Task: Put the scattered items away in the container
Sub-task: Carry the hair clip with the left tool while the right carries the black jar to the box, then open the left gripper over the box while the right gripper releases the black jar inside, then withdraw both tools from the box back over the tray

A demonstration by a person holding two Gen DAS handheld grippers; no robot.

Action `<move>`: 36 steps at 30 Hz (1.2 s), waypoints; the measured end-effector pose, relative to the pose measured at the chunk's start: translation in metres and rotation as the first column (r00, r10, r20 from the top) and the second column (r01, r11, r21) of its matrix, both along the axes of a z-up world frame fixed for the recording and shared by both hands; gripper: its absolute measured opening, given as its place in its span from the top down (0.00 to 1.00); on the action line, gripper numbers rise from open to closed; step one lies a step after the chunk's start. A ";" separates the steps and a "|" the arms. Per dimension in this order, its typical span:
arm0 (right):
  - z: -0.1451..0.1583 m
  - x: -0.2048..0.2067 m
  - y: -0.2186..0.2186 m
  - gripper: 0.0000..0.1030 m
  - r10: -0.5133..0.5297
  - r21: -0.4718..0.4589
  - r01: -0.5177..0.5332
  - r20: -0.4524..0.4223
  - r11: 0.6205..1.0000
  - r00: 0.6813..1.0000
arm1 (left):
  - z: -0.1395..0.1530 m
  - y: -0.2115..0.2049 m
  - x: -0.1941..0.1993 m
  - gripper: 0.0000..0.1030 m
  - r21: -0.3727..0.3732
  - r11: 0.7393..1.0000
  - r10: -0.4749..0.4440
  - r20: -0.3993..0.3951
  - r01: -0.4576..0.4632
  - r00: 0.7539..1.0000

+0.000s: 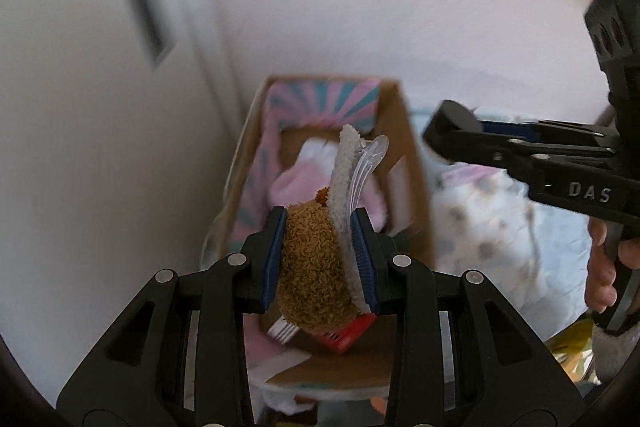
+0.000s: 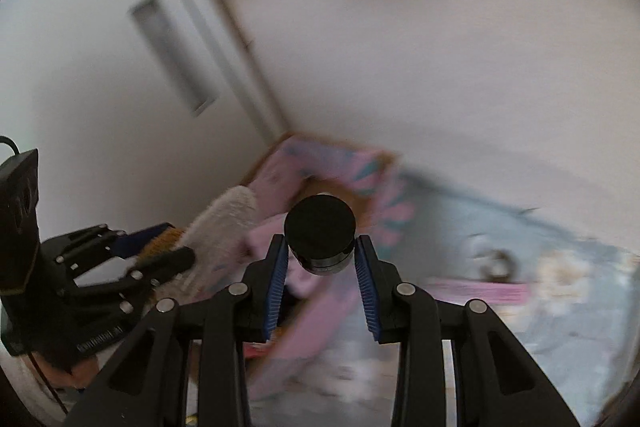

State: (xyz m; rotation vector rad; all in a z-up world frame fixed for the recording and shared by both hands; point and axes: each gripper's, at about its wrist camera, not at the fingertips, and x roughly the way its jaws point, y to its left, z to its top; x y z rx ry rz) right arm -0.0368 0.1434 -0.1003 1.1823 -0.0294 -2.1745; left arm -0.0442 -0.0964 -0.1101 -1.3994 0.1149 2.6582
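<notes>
My left gripper (image 1: 320, 227) is shut on a brown and grey plush toy (image 1: 314, 267) with a clear plastic piece (image 1: 366, 167), held above the open cardboard box (image 1: 404, 155) with pink and teal flaps. The box holds a pink and white cloth (image 1: 292, 183). A red item (image 1: 346, 333) and a white comb-like item (image 1: 282, 331) show below the toy. My right gripper (image 2: 322, 247) is shut on a black round jar (image 2: 321, 233), above the box (image 2: 320, 163). The left gripper (image 2: 160, 247) and its toy (image 2: 224, 215) show at the left of the right wrist view.
The box stands in a corner between a white door (image 1: 80, 107) and a white wall (image 1: 400, 7). A light blue patterned bedspread (image 2: 540, 267) lies right of the box, with a pink flat item (image 2: 480, 293) and a ring-shaped thing (image 2: 496, 263) on it.
</notes>
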 end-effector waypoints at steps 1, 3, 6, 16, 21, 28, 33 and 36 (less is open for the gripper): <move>-0.006 0.000 -0.012 0.69 0.021 0.003 -0.021 0.017 1.000 1.000 | -0.007 -0.006 0.002 0.71 0.009 1.000 0.013 0.016 -0.013 1.000; -0.019 0.000 -0.034 0.69 0.054 0.031 -0.055 0.042 0.998 0.998 | -0.019 -0.014 0.004 0.71 0.018 0.999 0.034 0.046 -0.035 0.998; -0.036 -0.001 -0.061 0.69 0.090 0.090 -0.097 0.077 0.991 0.993 | -0.034 -0.017 0.003 0.71 0.040 0.997 0.058 0.095 -0.062 0.994; -0.062 0.002 -0.084 0.69 0.122 0.182 -0.138 0.097 0.974 0.988 | -0.058 -0.026 -0.001 0.65 0.072 0.994 0.070 0.129 -0.079 0.989; -0.073 -0.003 -0.088 0.52 0.082 0.277 -0.106 0.099 0.955 0.992 | -0.050 -0.029 0.000 0.01 0.176 0.983 0.028 0.123 -0.050 0.992; -0.055 -0.005 -0.065 0.39 0.000 0.196 -0.010 0.052 0.981 0.999 | -0.041 -0.019 0.001 0.01 0.073 0.997 0.012 0.086 -0.019 0.996; -0.054 -0.008 -0.046 0.39 -0.042 0.170 0.029 0.070 0.985 0.997 | -0.034 -0.017 0.004 0.01 0.054 0.999 0.007 0.066 -0.010 0.998; -0.047 -0.005 -0.037 0.39 -0.063 0.166 0.050 0.074 0.985 0.995 | -0.031 -0.016 0.004 0.01 0.067 0.998 0.002 0.067 -0.006 0.998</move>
